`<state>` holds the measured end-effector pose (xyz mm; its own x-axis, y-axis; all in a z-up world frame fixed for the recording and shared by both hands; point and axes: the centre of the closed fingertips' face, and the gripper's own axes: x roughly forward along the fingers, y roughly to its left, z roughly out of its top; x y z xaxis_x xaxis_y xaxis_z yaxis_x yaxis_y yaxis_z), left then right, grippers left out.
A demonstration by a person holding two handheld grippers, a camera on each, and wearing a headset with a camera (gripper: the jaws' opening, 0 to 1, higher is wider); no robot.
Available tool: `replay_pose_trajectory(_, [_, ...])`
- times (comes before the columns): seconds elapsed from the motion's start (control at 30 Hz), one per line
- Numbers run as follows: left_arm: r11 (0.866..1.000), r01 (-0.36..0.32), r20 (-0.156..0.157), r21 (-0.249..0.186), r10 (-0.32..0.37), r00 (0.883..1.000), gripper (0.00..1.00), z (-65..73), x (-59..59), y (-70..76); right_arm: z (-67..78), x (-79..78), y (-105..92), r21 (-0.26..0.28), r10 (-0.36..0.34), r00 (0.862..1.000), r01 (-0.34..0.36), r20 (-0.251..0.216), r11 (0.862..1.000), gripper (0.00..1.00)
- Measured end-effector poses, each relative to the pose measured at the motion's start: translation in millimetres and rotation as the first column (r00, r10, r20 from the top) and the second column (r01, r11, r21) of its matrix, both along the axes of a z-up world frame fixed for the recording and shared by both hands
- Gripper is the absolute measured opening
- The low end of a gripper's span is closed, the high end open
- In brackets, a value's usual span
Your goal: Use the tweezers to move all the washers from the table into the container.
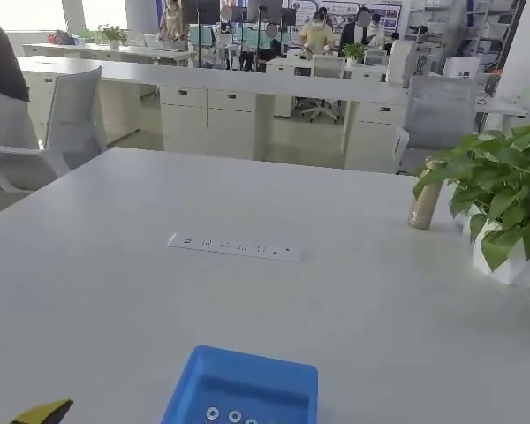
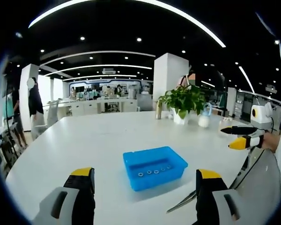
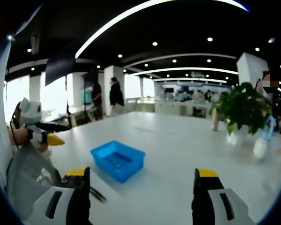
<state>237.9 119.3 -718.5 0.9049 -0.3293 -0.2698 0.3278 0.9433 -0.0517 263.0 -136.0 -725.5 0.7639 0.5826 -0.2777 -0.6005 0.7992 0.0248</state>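
Yellow-tipped jaws of the left gripper (image 2: 145, 173) stand wide apart and empty. Slim metal tweezers (image 2: 182, 202) show just beside one jaw; contact cannot be determined. Right gripper (image 3: 143, 172) jaws are likewise spread wide and empty. Both grippers are held level, aimed at the blue rectangular plastic container (image 2: 150, 182), which sits ahead by the near edge of the white bench (image 1: 115, 265). Small ring-shaped washers (image 2: 154, 171) lie inside it.
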Motion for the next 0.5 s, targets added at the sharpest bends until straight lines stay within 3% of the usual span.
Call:
replay_pose_trajectory(0.03, [1.0, -0.005, 0.007, -0.007, 0.005, 1.0, 0.92, 1.3, 0.7, 0.5, 0.3, -0.1, 0.2, 0.001, 0.001, 1.0, -0.001, 0.001, 1.0, 0.9])
replay_pose_trajectory(0.07, [0.999, -0.022, 0.042, -0.03, 0.024, 0.999, 0.93, 6.8, 3.4, 3.5, 1.7, 0.1, 1.1, 0.01, 0.004, 1.0, -0.004, 0.005, 1.0, 0.9])
replay_pose_trajectory(0.1, [0.998, -0.035, 0.055, -0.049, 0.037, 0.998, 0.94, 9.5, 4.5, 5.2, 3.2, -0.2, 1.9, 0.019, 0.006, 1.0, -0.006, 0.009, 1.0, 0.9])
replay_pose_trajectory(0.2, [0.988, -0.049, 0.119, -0.147, 0.066, 0.991, 0.99, 23.1, 8.4, 7.8, 7.4, 0.0, 2.1, 0.032, 0.005, 1.0, -0.006, 0.026, 0.999, 0.89])
replay_pose_trajectory(0.23, [0.983, -0.062, 0.121, -0.173, 0.083, 0.989, 0.99, 25.0, 8.7, 10.8, 8.2, -0.1, 1.4, 0.036, 0.002, 1.0, -0.003, 0.028, 0.999, 0.88])
replay_pose_trajectory(0.33, [0.982, -0.072, 0.115, -0.175, 0.093, 0.989, 0.99, 22.5, 10.1, 12.9, 9.2, 1.4, -2.3, 0.042, -0.018, 0.999, 0.017, 0.03, 0.999, 0.87])
replay_pose_trajectory(0.4, [0.985, -0.073, 0.085, -0.156, 0.088, 0.993, 0.99, 16.9, 10.9, 9.5, 10.1, 1.8, -4.2, 0.048, -0.026, 0.999, 0.024, 0.032, 0.999, 0.86])
replay_pose_trajectory(0.5, [0.987, -0.064, 0.088, -0.146, 0.078, 0.993, 0.99, 17.4, 10.2, 6.5, 10.6, 2.2, -5.2, 0.045, -0.031, 0.999, 0.029, 0.036, 0.999, 0.86])
